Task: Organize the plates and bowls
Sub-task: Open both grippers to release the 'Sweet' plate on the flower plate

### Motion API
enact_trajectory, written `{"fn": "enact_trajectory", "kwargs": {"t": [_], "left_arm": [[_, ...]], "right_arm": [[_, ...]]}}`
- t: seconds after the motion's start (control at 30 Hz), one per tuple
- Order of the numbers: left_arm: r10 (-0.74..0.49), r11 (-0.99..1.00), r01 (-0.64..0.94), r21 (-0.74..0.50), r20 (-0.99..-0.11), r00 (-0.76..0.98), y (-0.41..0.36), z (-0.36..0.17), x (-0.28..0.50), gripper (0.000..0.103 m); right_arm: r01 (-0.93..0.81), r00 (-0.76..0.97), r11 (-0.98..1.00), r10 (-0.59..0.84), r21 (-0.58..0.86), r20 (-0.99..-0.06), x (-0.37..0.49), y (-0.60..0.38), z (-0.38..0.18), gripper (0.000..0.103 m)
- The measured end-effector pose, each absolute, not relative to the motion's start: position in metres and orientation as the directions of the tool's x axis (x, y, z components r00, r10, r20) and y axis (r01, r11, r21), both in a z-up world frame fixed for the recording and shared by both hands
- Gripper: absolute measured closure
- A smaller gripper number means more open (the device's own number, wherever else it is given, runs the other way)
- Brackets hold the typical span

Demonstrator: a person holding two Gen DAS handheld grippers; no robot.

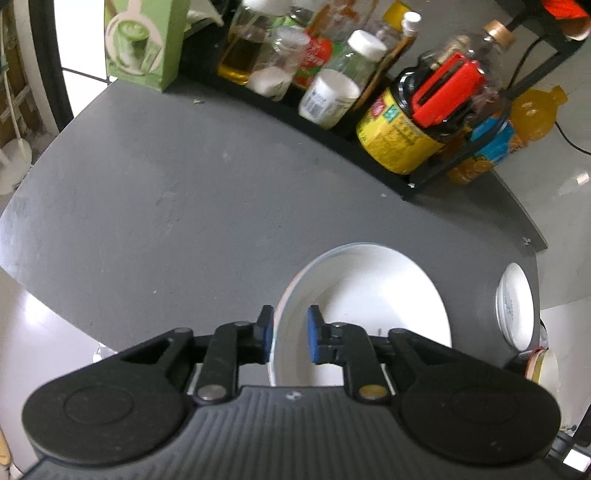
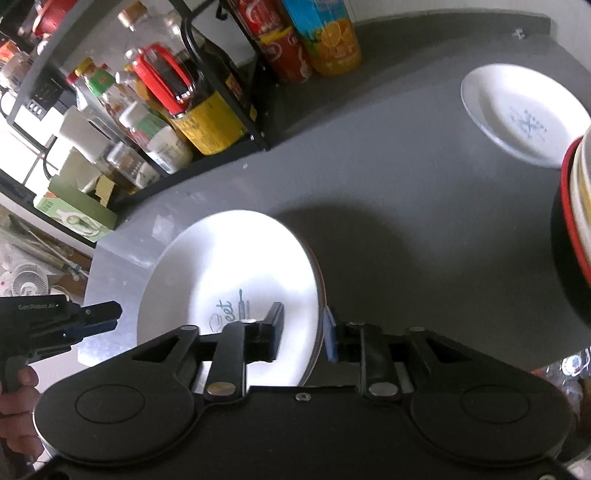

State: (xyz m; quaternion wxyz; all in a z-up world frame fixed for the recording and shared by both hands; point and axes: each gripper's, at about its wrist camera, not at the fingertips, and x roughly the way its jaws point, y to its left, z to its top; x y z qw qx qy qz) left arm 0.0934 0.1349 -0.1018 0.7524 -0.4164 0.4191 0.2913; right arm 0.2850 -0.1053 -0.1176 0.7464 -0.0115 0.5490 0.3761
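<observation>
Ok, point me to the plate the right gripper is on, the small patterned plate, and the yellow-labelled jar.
Big white plate (image 2: 236, 266): right wrist view, on its bare centre.
Small patterned plate (image 2: 524, 118): right wrist view, on its blue pattern.
Yellow-labelled jar (image 1: 397, 136): left wrist view, on its label.

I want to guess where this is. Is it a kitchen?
Probably a home kitchen: a rack crowded with sauce bottles and jars, white plates on a grey counter, and stacked bowls.

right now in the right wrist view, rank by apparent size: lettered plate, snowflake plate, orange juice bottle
1. lettered plate, though nearest the camera, so inflated
2. snowflake plate
3. orange juice bottle, cut off by the frame, so unsure
</observation>
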Motion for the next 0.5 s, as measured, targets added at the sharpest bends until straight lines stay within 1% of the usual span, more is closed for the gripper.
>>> {"fn": "enact_trajectory", "kwargs": {"t": [0.03, 0.07, 0.1, 0.13, 0.17, 0.2, 0.27, 0.3, 0.37, 0.5], "left_arm": [[0.089, 0.492, -0.784, -0.377, -0.874, 0.477, 0.134, -0.099, 0.097, 0.077], [0.093, 0.504, -0.781, -0.370, -0.875, 0.475, 0.132, -0.096, 0.101, 0.072], [0.097, 0.516, -0.775, -0.365, -0.874, 0.476, 0.129, -0.092, 0.104, 0.069], [0.104, 0.527, -0.772, -0.356, -0.874, 0.474, 0.126, -0.089, 0.108, 0.061], [0.110, 0.536, -0.769, -0.349, -0.874, 0.473, 0.122, -0.086, 0.112, 0.054], [0.112, 0.540, -0.766, -0.348, -0.873, 0.475, 0.119, -0.084, 0.116, 0.051], [0.107, 0.548, -0.757, -0.355, -0.869, 0.484, 0.113, -0.081, 0.124, 0.041], [0.110, 0.559, -0.753, -0.347, -0.869, 0.482, 0.109, -0.078, 0.129, 0.039], [0.123, 0.583, -0.741, -0.334, -0.865, 0.487, 0.099, -0.073, 0.138, 0.032], [0.102, 0.616, -0.706, -0.349, -0.853, 0.511, 0.083, -0.064, 0.160, 0.029]], "right_arm": [[-0.579, 0.123, 0.714, 0.554, 0.393, -0.824, 0.286, -0.107, -0.113, 0.067], [-0.584, 0.133, 0.713, 0.555, 0.388, -0.821, 0.287, -0.109, -0.108, 0.057], [-0.588, 0.145, 0.714, 0.556, 0.381, -0.818, 0.288, -0.110, -0.104, 0.052], [-0.592, 0.155, 0.713, 0.557, 0.375, -0.816, 0.290, -0.112, -0.100, 0.047], [-0.598, 0.160, 0.710, 0.560, 0.372, -0.813, 0.291, -0.114, -0.096, 0.045], [-0.602, 0.159, 0.706, 0.563, 0.373, -0.811, 0.293, -0.115, -0.093, 0.044], [-0.607, 0.161, 0.704, 0.564, 0.370, -0.810, 0.298, -0.120, -0.087, 0.033], [-0.609, 0.175, 0.708, 0.560, 0.357, -0.810, 0.300, -0.122, -0.083, 0.031], [-0.614, 0.194, 0.710, 0.559, 0.344, -0.806, 0.305, -0.129, -0.076, 0.023], [-0.605, 0.222, 0.719, 0.565, 0.342, -0.794, 0.319, -0.142, -0.065, 0.016]]}}
